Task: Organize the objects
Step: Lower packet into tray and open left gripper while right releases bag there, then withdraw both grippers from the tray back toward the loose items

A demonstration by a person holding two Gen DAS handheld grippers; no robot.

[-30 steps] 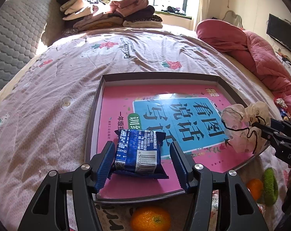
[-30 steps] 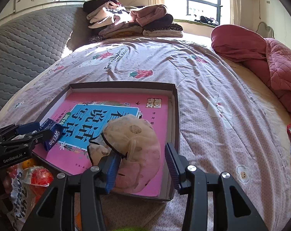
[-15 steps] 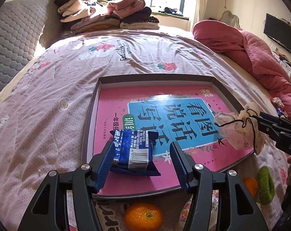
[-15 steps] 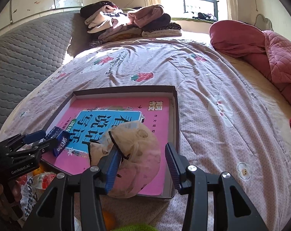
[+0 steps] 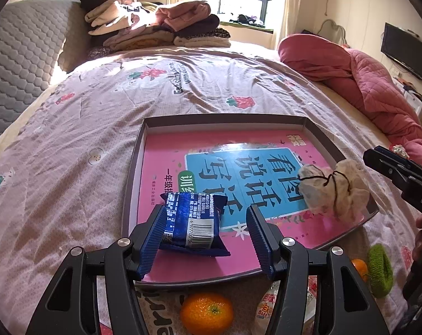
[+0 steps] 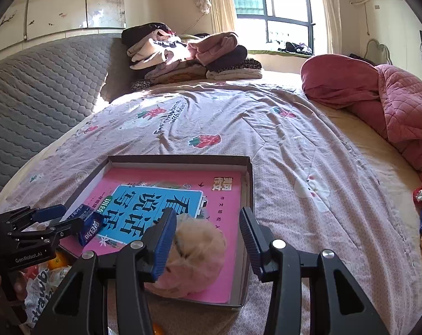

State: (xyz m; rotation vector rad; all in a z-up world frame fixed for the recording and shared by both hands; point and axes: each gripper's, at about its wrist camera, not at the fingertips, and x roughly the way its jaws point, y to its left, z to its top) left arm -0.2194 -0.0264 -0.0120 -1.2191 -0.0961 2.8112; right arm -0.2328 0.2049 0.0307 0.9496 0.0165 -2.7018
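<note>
On the bed [image 5: 99, 128] lies a shallow box [image 5: 132, 167]. My left tongs [image 5: 206, 231] stand wide around the blue snack packet [image 5: 192, 223] at its near left: light, crinkly, slippery. My right tongs [image 6: 206, 240] stand wide around the soft cloth pouch [image 6: 194, 254]; I would pinch both across the middle

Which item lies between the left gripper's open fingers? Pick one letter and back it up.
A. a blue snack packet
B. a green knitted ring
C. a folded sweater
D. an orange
A: the blue snack packet lies on the pink book in the tray, between the spread fingers of the left gripper; the orange sits outside, in front of the tray.
</note>
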